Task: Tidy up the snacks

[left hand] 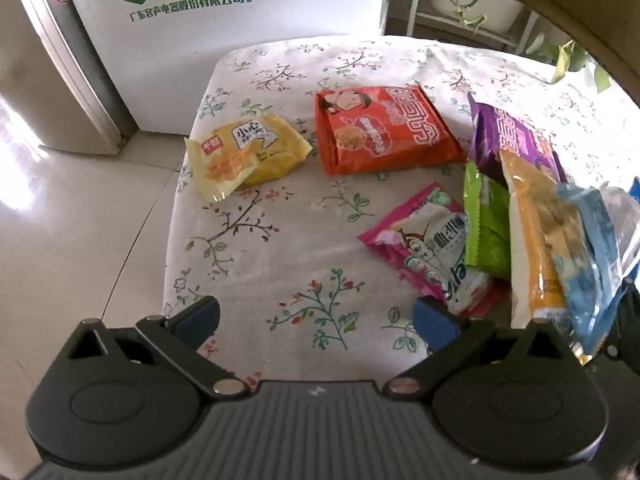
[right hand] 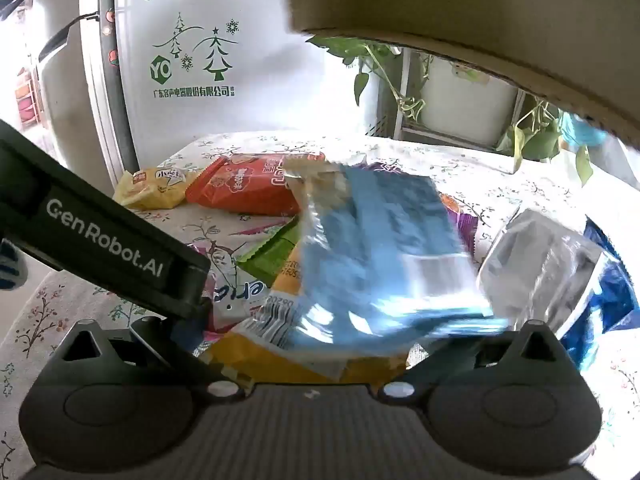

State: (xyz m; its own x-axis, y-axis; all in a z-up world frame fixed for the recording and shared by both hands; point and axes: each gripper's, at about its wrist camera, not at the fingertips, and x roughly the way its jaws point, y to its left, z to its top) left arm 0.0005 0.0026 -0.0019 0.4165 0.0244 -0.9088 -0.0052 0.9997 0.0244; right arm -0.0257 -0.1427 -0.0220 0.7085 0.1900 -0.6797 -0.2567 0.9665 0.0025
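The right gripper (right hand: 316,344) was clamped on a blue snack packet (right hand: 380,248) and an orange-yellow packet (right hand: 280,356) together, holding them lifted and tilted above the floral tablecloth (right hand: 520,188). The left gripper (left hand: 316,320) hovered low over the cloth with its blue-padded fingers (left hand: 434,322) wide apart and nothing between them. Just beside it lay a pink packet (left hand: 404,240) overlapped by a green one (left hand: 486,224), with a purple packet (left hand: 508,132) behind. Only the left view showed the red packet (left hand: 384,128) and yellow packet (left hand: 244,152) fully, lying apart. Only the right view showed a silvery foil bag (right hand: 544,264) and a cardboard edge (right hand: 460,20) overhead.
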